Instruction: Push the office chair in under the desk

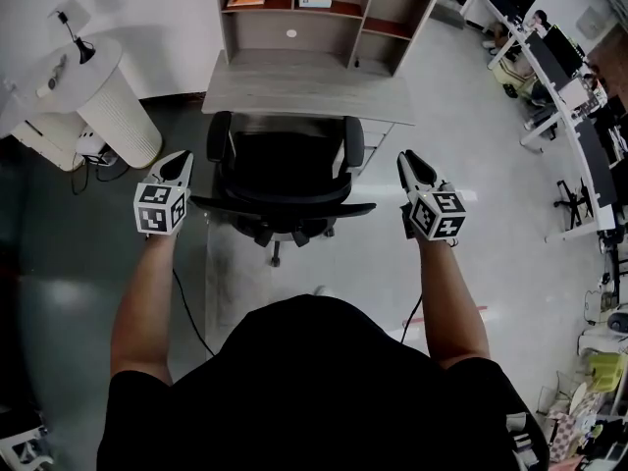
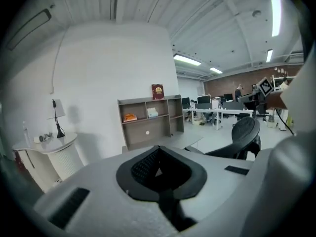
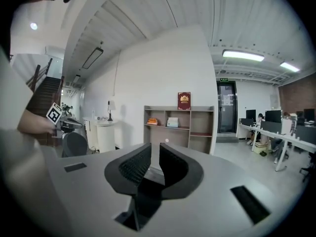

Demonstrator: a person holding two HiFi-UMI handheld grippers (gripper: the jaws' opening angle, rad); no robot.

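Note:
A black office chair (image 1: 285, 177) stands in front of the grey desk (image 1: 306, 94), its backrest toward me and its seat front at the desk's edge. My left gripper (image 1: 183, 159) hovers just left of the backrest, apart from it, with its jaws shut on nothing (image 2: 158, 151). My right gripper (image 1: 405, 159) hovers to the right of the backrest, also apart; a narrow gap shows between its jaws, with nothing in it (image 3: 154, 156). The chair's mesh back (image 2: 245, 132) shows at the right of the left gripper view and, small, at the left of the right gripper view (image 3: 75, 145).
A shelf unit (image 1: 324, 13) with a few items sits on the desk's back. A white round ribbed stand (image 1: 110, 108) with a lamp is at the left. Rows of office desks (image 1: 571, 96) with people run along the right. A cable (image 1: 191, 312) lies on the floor.

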